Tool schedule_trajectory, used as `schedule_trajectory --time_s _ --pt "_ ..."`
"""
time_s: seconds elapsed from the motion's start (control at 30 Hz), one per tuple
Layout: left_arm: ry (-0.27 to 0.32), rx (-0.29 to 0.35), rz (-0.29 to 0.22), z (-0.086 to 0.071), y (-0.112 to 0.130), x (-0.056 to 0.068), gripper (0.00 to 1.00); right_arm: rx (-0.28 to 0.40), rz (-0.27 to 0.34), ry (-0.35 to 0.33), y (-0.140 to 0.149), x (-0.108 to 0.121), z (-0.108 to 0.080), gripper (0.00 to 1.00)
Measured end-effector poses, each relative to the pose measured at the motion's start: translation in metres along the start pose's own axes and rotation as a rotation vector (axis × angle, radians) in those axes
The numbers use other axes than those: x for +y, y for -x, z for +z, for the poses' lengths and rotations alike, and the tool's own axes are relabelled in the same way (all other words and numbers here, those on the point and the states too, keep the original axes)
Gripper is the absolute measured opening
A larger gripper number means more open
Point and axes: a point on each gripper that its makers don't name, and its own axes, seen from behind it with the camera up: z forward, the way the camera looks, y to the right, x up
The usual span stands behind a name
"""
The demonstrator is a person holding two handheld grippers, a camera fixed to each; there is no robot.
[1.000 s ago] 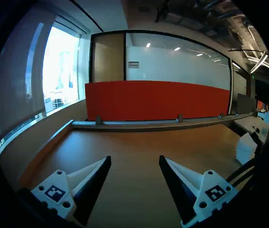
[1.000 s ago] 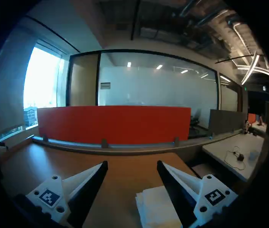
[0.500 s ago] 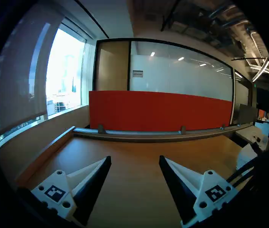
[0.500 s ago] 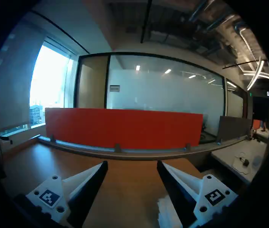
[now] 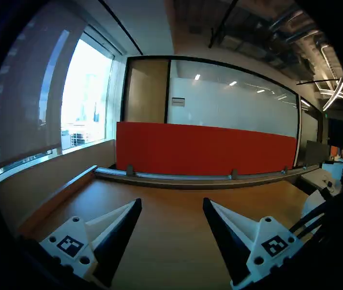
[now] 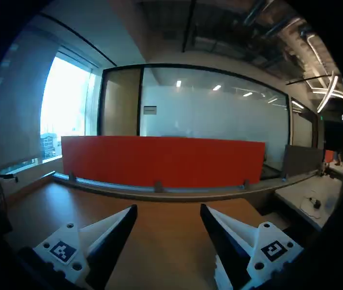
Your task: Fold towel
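Observation:
In the left gripper view my left gripper (image 5: 171,212) hangs open over the bare wooden table (image 5: 171,227), nothing between its fingers. A white folded towel (image 5: 312,202) peeks in at the far right edge, partly hidden behind the right finger. In the right gripper view my right gripper (image 6: 168,217) is open above the same wooden table (image 6: 166,241). Only a sliver of the white towel (image 6: 219,276) shows at the bottom, tucked under the right finger (image 6: 229,241).
A red divider panel (image 5: 205,147) runs along the table's far edge, with a metal rail (image 5: 190,175) at its foot. A raised wooden ledge and window (image 5: 82,111) line the left side. A white desk (image 6: 311,198) with a cable stands to the right.
Both grippers have tilted upward and drawn back, so the table sinks lower in each view. The towel has slid almost out of the bottom of the right gripper view.

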Motion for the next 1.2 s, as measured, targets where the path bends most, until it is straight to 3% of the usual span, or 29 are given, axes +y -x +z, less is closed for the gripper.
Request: schedule_trajectory --time_s 0.27,0.57,0.87,1.2 --pt "-0.005 0.030 0.005 0.000 0.001 -0.004 0.94 -0.016 -0.025 -0.002 0.002 -0.006 0.000 1.00" --pt "0.021 0.069 0.045 -0.001 0.015 0.006 0.93 -0.019 -0.014 -0.014 0.001 -0.013 0.001 1.00" --pt "0.001 0.112 0.051 -0.005 0.043 -0.008 0.93 -0.020 0.004 -0.042 0.010 -0.030 0.007 1.00" --pt "-0.007 0.137 0.047 0.000 0.088 -0.021 0.94 -0.008 -0.021 -0.052 0.026 -0.041 0.012 1.00"
